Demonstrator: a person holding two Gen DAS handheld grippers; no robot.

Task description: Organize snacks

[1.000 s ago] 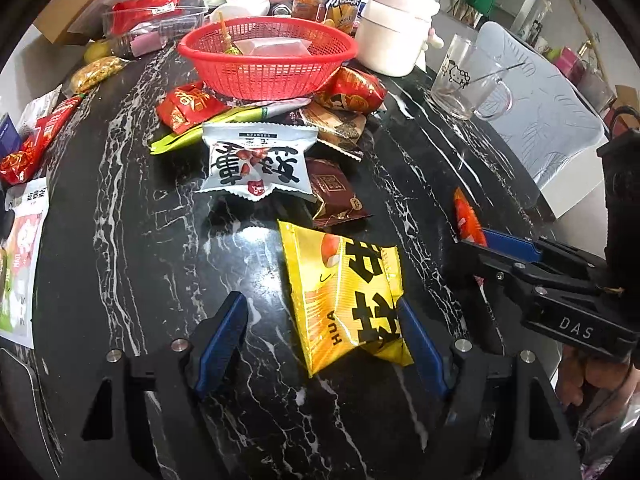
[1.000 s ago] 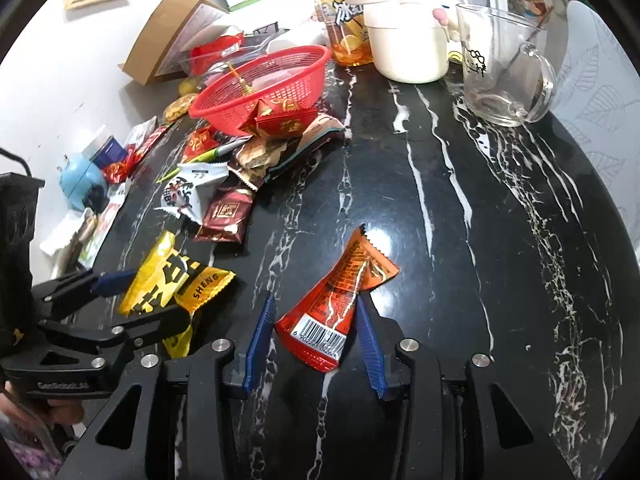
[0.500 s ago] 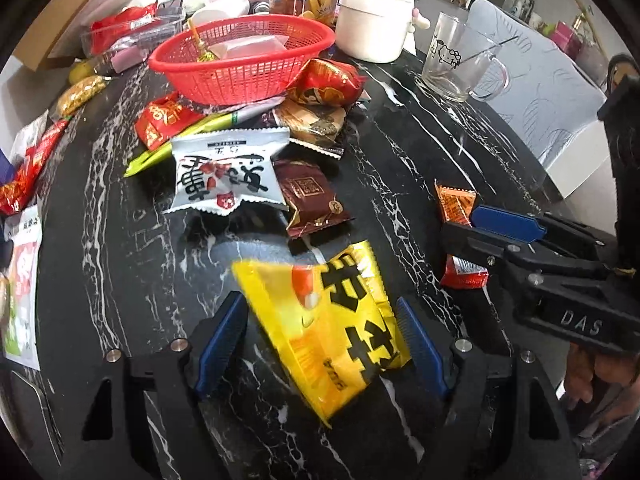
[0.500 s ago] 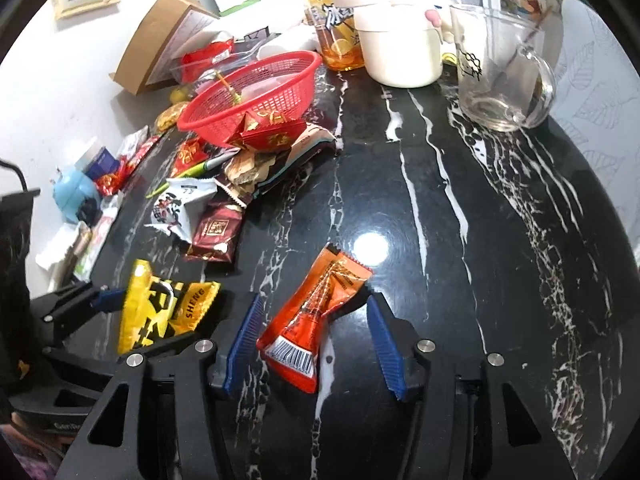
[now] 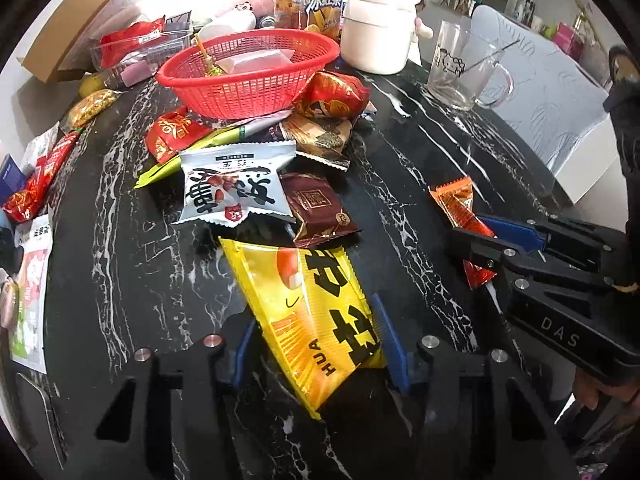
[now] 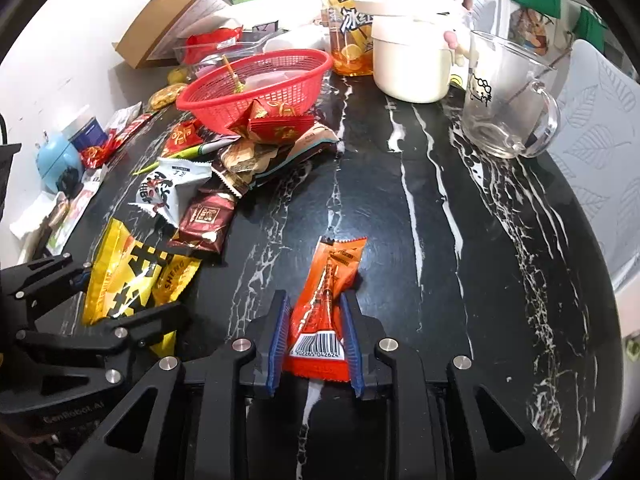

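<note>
A yellow snack packet (image 5: 304,288) with black lettering lies slanted on the black marble table (image 5: 132,240). My left gripper (image 5: 316,320) is closing on it, and both blue pads touch its sides. A narrow orange snack packet (image 6: 336,264) points away from me, its barcode end pinched between the pads of my right gripper (image 6: 315,300), which is shut on it. In the left wrist view the right gripper (image 5: 500,240) holds the orange packet (image 5: 456,200) at the right. A red mesh basket (image 5: 248,76) stands at the far side, with a few items in it.
Between the grippers and the basket lies a pile of loose snacks, among them a white packet (image 5: 232,188) and a brown packet (image 5: 320,208). A glass mug (image 6: 504,108) and a white pot (image 6: 412,60) stand at the back right. More packets line the left edge.
The left jaws have narrowed onto the yellow packet, which has turned and slanted. The right jaws first widened, then shut on the orange packet, now straight between the pads.
</note>
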